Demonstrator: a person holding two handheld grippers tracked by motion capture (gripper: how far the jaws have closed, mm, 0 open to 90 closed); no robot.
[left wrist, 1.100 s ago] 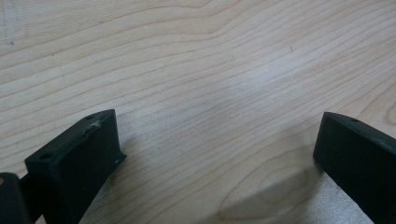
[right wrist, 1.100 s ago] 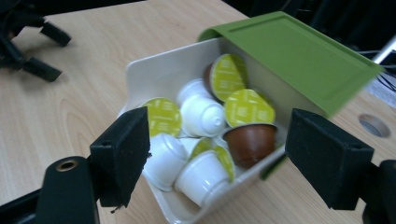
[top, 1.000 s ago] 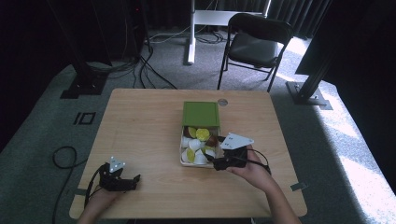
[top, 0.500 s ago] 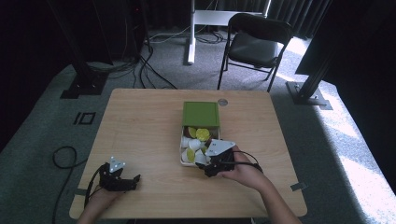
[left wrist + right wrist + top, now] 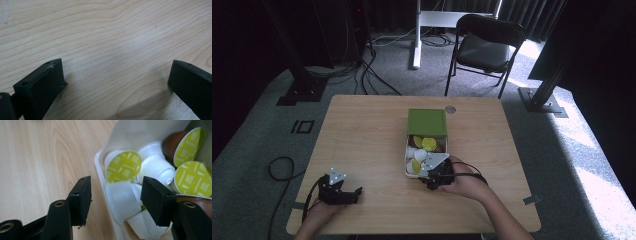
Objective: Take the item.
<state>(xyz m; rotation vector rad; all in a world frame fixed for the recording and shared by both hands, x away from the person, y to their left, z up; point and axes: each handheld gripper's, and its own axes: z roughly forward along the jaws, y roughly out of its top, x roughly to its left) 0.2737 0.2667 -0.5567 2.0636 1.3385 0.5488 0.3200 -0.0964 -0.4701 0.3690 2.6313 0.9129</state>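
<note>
A white box (image 5: 406, 161) with its green lid (image 5: 427, 122) folded back sits right of the table's middle and holds several coffee capsules. My right gripper (image 5: 428, 179) is at the box's near corner. In the right gripper view (image 5: 116, 182) its jaws have just been closing. One jaw is outside the box wall (image 5: 100, 167), the other inside, and a white capsule (image 5: 122, 197) lies between them. A gap still shows beside the outer jaw. A capsule with a yellow-green foil (image 5: 122, 166) lies just beyond. My left gripper (image 5: 354, 192) rests open on bare wood (image 5: 115, 72).
The wooden table (image 5: 362, 135) has a small round disc (image 5: 450, 109) near its far edge. More white, brown (image 5: 172, 143) and green-foiled capsules crowd the box. Beyond the table stand a black chair (image 5: 487, 42) and a white desk leg (image 5: 417, 35), with cables on the floor.
My right gripper has moved left and down to the box's near corner, and its jaws have narrowed around the wall and a white capsule. The left gripper has stayed put.
</note>
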